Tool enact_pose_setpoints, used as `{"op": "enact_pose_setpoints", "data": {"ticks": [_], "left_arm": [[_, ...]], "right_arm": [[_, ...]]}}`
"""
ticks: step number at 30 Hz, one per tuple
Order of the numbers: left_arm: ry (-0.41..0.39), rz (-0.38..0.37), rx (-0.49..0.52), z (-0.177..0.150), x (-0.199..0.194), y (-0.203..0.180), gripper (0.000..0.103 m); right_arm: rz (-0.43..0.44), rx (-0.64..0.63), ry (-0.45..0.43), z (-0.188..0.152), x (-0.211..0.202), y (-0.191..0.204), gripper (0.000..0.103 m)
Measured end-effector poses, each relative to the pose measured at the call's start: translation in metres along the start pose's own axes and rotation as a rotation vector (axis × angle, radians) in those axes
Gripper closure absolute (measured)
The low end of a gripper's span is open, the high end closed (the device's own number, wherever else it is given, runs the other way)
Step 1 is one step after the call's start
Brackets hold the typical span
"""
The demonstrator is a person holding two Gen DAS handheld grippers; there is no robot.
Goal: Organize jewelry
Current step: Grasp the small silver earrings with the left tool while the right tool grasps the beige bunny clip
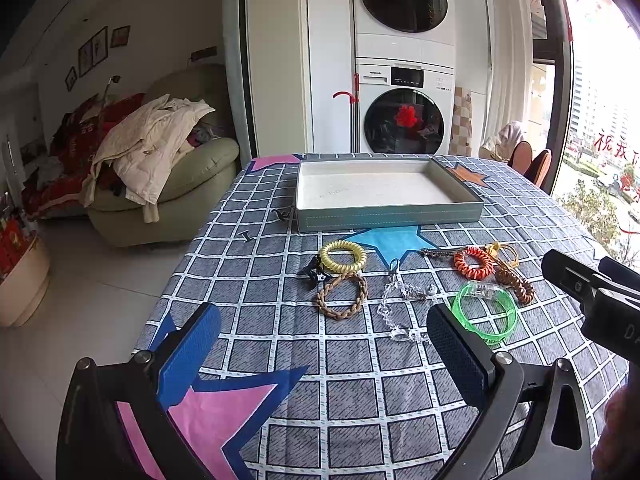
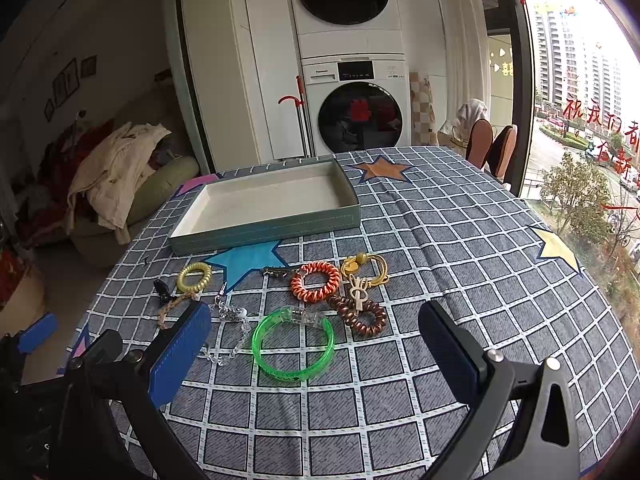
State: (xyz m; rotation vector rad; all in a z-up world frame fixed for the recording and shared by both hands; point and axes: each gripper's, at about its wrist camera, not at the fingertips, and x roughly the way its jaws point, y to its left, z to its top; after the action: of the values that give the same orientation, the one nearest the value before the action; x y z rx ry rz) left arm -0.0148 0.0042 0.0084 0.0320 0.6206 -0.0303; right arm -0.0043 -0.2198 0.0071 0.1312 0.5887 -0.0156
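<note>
The right gripper (image 2: 316,344) hangs over the bench (image 2: 460,240) with its jaws wide apart and empty. The green bangle (image 2: 294,346) lies between them. Just behind the bangle sit a brown coil (image 2: 360,316) and an orange coil (image 2: 316,281); a clear bead chain (image 2: 228,332) lies to its left. Farther back stands the empty tray (image 2: 264,216), with a yellow coil (image 2: 194,277) near its front-left corner.
</note>
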Motion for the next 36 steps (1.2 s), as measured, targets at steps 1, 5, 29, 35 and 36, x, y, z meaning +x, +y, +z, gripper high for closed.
{"op": "enact_pose_setpoints", "data": {"ticks": [1, 5, 29, 35, 36], "left_arm": [[0.002, -0.001, 0.001, 0.000, 0.000, 0.000, 0.000], [0.005, -0.003, 0.007, -0.002, 0.003, -0.001, 0.000], [0.201, -0.230, 0.211, 0.025, 0.086, -0.042, 0.000], [0.238, -0.279, 0.260, 0.026, 0.101, -0.056, 0.014], [0.244, -0.284, 0.264, 0.026, 0.103, -0.058, 0.023]], "right_arm": [[0.000, 0.000, 0.000, 0.000, 0.000, 0.000, 0.000], [0.002, 0.002, 0.007, -0.001, 0.002, -0.001, 0.000], [-0.063, 0.126, 0.247, 0.004, 0.067, -0.085, 0.004], [0.035, 0.172, 0.305, 0.016, 0.090, -0.087, 0.031], [0.060, 0.188, 0.324, 0.017, 0.096, -0.087, 0.037]]}}
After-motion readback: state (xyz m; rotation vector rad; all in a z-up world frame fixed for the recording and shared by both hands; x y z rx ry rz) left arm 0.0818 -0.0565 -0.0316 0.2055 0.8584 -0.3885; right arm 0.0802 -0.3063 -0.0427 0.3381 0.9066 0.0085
